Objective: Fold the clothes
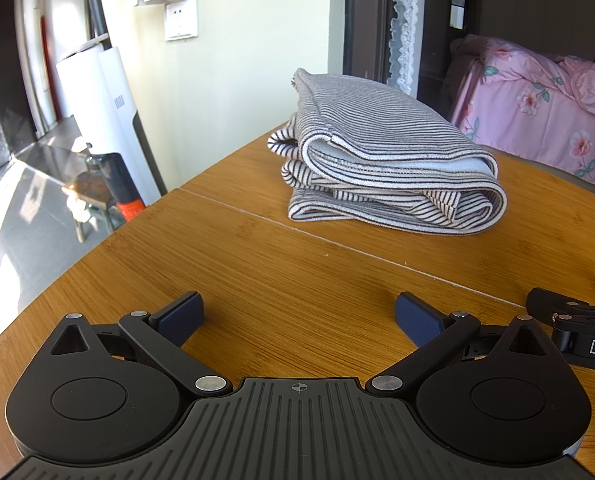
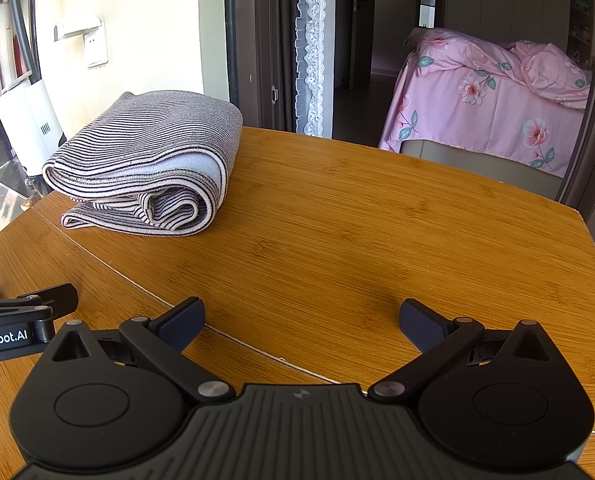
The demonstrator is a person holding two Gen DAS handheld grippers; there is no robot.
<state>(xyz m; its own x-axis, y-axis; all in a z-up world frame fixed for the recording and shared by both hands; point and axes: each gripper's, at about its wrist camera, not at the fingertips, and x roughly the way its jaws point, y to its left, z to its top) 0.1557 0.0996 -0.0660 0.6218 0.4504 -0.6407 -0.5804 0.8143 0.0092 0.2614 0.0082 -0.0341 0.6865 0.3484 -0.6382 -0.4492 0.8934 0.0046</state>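
2 grippers sit low over the wooden worktop (image 2: 377, 216), side by side, and neither holds anything. The left gripper (image 1: 299, 312) has its blue-padded fingers (image 1: 419, 318) spread wide apart over bare wood, and the right gripper (image 2: 302, 316) is spread the same way.

From the right wrist view, the left gripper's body shows at the left edge with white lettering that reads "nRobot.AI", cut off at the start. From the left wrist view, the right gripper (image 1: 573, 320) shows at the right edge with the letters "DA", the rest out of frame. A white tag hangs at the top left in both views, but its print is too small to read.

The striped garment (image 1: 381, 160) lies on the far left part of the worktop, well apart from both grippers. It is folded into a thick bundle of several layers, with thin dark stripes on a pale ground. The top layer looks greyer and its folded edge curves around the looser rolls underneath. A cuff or hem pokes out at the bundle's left side in the left wrist view.

Beyond the worktop, through a doorway, stands a bed (image 2: 489, 92) covered in pink floral bedding, and a lace curtain (image 2: 311, 48) hangs by the door frame.
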